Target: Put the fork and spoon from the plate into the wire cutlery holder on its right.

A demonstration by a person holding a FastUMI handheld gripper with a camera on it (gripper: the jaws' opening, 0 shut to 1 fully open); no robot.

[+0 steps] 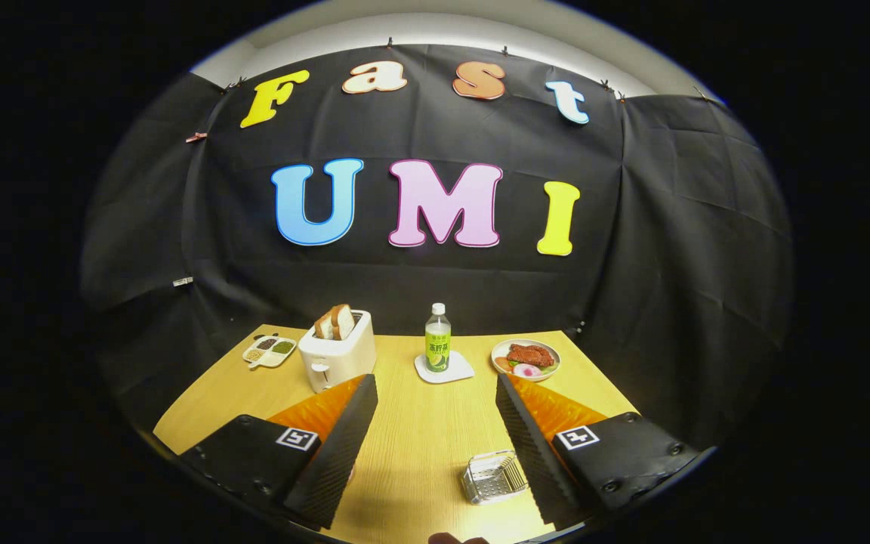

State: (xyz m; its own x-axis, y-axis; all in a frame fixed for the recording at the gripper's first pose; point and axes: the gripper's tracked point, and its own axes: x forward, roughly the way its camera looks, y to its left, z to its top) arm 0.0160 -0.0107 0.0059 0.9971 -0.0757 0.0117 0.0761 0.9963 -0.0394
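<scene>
My gripper [435,381] hangs high above the wooden table [412,446] with its two fingers spread wide and nothing between them. The wire cutlery holder [492,477] stands on the table low between the fingers, close against the inner side of the right finger [537,453]. It looks empty from here. The left finger [333,453] covers the table to the holder's left, so the plate with the fork and spoon is hidden.
At the table's far side stand a white toaster [337,349] with bread slices, a small divided dish [269,350] to its left, a green bottle [437,340] on a white coaster, and a plate of food [526,357] to the right. Black cloth walls enclose the booth.
</scene>
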